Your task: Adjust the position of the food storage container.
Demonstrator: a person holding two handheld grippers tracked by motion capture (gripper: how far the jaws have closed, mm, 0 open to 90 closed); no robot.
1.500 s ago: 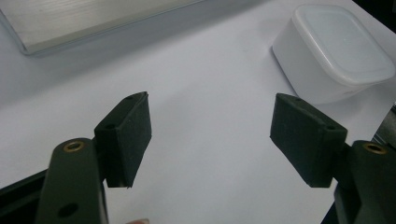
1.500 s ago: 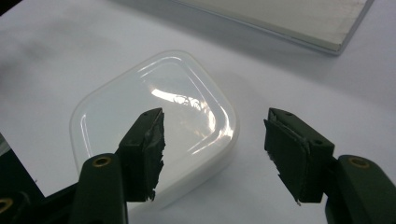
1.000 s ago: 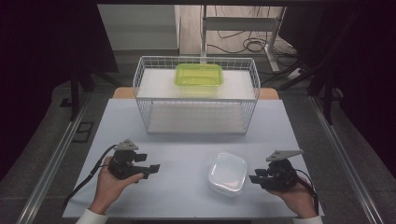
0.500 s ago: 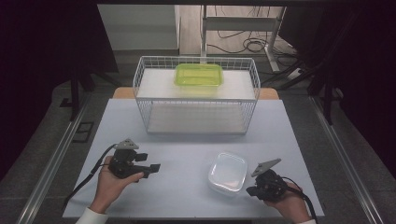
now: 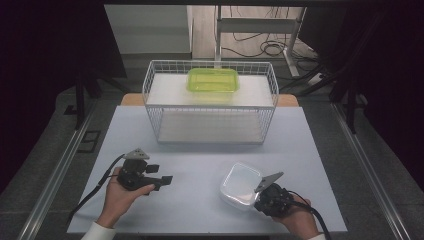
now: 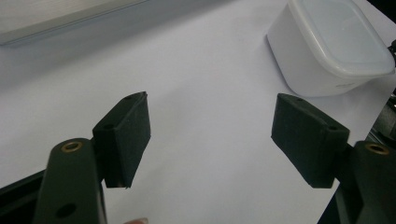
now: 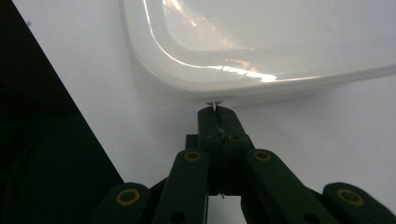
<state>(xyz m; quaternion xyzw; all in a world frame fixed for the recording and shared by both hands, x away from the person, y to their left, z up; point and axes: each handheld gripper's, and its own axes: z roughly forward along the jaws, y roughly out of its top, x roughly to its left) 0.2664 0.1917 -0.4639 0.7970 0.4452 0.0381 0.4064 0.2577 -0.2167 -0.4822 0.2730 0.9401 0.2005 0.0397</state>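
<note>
Right gripper (image 7: 215, 112) has its jaws pressed together, pinching a small tab on the near edge of the white lidded box (image 5: 241, 184), which sits on the table (image 5: 200, 150) toward the front right. Left gripper (image 6: 212, 140) hovers open over bare tabletop.

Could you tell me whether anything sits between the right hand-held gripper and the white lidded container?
Nothing visible does. The right hand-held gripper has its jaws together, tips right at the white container side, with bare table around.
</note>
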